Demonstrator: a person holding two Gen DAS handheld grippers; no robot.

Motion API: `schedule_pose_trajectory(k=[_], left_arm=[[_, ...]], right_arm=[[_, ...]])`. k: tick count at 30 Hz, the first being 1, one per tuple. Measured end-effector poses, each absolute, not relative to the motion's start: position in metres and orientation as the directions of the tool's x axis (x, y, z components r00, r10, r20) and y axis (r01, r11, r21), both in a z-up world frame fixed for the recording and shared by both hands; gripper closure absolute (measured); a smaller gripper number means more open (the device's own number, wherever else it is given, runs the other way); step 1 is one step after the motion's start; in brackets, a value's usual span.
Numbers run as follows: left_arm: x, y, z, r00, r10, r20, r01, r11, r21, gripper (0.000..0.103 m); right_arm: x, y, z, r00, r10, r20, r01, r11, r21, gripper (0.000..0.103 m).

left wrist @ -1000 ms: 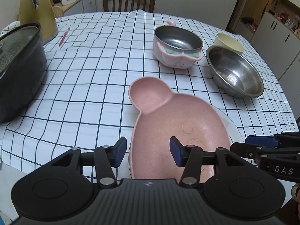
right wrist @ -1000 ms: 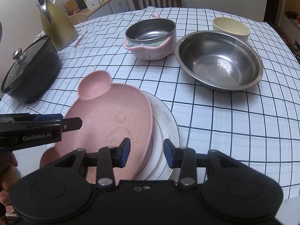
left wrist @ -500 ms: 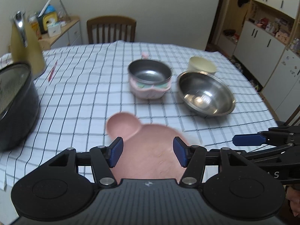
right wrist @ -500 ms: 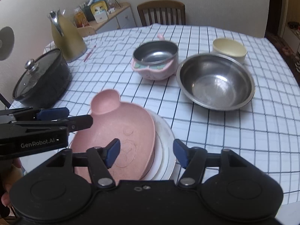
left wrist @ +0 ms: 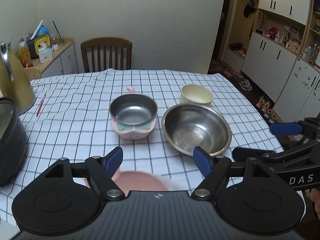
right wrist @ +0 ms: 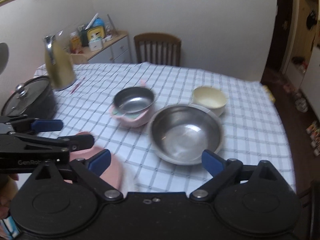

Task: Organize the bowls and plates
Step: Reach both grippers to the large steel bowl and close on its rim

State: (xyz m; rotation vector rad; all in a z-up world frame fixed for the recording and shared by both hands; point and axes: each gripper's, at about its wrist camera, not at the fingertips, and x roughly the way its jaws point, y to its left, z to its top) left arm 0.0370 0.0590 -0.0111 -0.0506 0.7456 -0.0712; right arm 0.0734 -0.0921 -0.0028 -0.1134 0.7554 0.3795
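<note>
The pink bear-shaped plate (left wrist: 140, 181) lies on a white plate at the table's near edge, mostly hidden under both grippers; it also shows in the right wrist view (right wrist: 109, 172). A pink-sided steel bowl (left wrist: 133, 116) (right wrist: 133, 106), a large steel bowl (left wrist: 197, 129) (right wrist: 186, 133) and a cream bowl (left wrist: 196, 95) (right wrist: 210, 100) stand mid-table. My left gripper (left wrist: 158, 161) is open and empty, raised above the pink plate. My right gripper (right wrist: 156, 162) is open and empty, raised near the large steel bowl's front rim.
A black lidded pot (left wrist: 10, 140) (right wrist: 30, 100) and a yellow kettle (left wrist: 14, 80) (right wrist: 59, 68) stand at the table's left. A red pen (left wrist: 41, 105) lies near the kettle. A wooden chair (left wrist: 107, 55) stands behind the checked tablecloth (left wrist: 80, 120).
Both grippers have lifted up and pulled back from the pink plate, and their jaws have opened wider. The plate stays on the white plate.
</note>
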Motion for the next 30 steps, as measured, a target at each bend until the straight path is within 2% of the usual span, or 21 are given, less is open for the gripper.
schedule_pose_trajectory(k=[10,20,30], left_arm=[[0.084,0.021,-0.018,0.750,-0.023,-0.661,-0.010,0.999,-0.046,0.026],[0.125,-0.005,-0.051,0.722,0.063,-0.689,-0.103,0.995,-0.016,0.026],[0.160,-0.019,-0.090,0.646,0.125,-0.753,-0.192,0.981,-0.002,0.026]], right_arm=[[0.116,-0.139,0.001,0.742,0.243,-0.625,-0.319,0.948,-0.011,0.001],[0.164,-0.167,-0.022,0.762,0.233,-0.604,-0.315,0.949,-0.031,0.001],[0.205,-0.169,-0.060,0.709,0.268,-0.653,-0.382,0.924,-0.036,0.002]])
